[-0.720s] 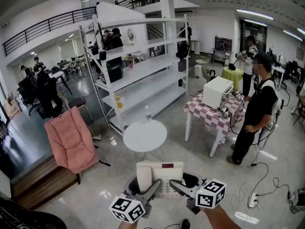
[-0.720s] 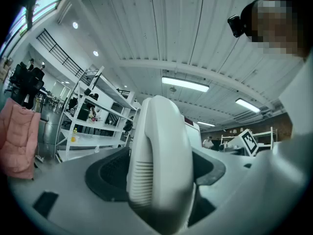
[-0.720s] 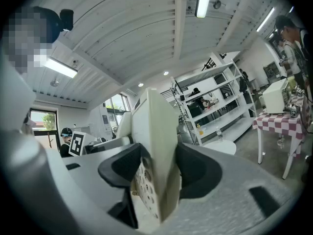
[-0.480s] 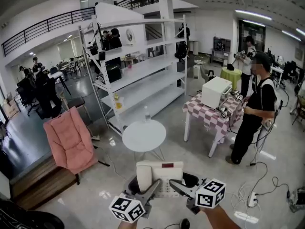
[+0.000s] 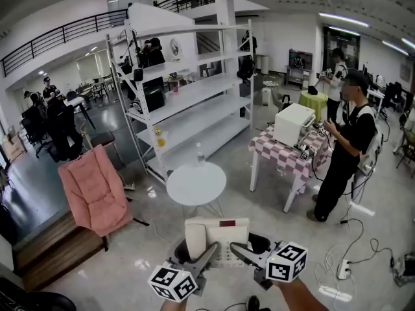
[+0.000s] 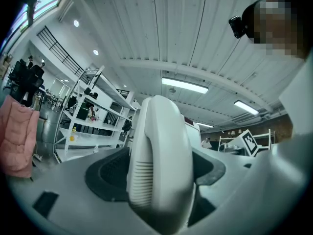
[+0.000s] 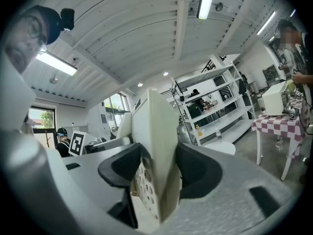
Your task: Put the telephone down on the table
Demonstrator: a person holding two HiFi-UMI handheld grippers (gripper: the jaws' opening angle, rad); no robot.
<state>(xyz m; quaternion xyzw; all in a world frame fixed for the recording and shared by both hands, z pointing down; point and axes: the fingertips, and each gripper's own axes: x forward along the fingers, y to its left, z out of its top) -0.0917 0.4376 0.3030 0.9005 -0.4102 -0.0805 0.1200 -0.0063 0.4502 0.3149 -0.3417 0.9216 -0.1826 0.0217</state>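
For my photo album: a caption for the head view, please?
Left gripper and right gripper hold a white telephone, round table ahead.

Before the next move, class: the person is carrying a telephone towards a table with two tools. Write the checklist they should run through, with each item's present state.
1. Left tool shut on the cream plastic telephone, at its handset side: ok.
2. Right tool shut on the keypad side: ok.
3. Cream handset lying in its place on the base: ok.
4. Top of the round white table bare where it shows: ok.
5. Telephone above the table: not ok, it hangs over the grey floor, short of the table.
6. Any cord trailing below: cannot tell.
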